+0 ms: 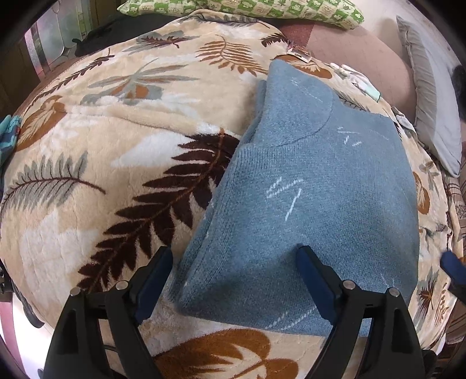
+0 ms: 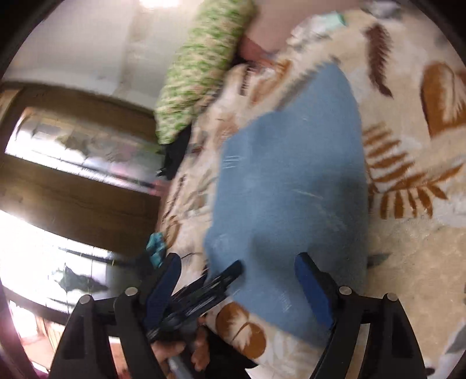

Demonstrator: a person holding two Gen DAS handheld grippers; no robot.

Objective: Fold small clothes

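both claws gape with nothing pinched, left gripper and right gripper over the folded blue sweater, which stretches toward twelve o'clock on the leaf-print blanket.

One blue knitted garment lies on one leaf-patterned blanket. There is one green checked pillow, one grey cushion and two black grippers, each with two fingers.
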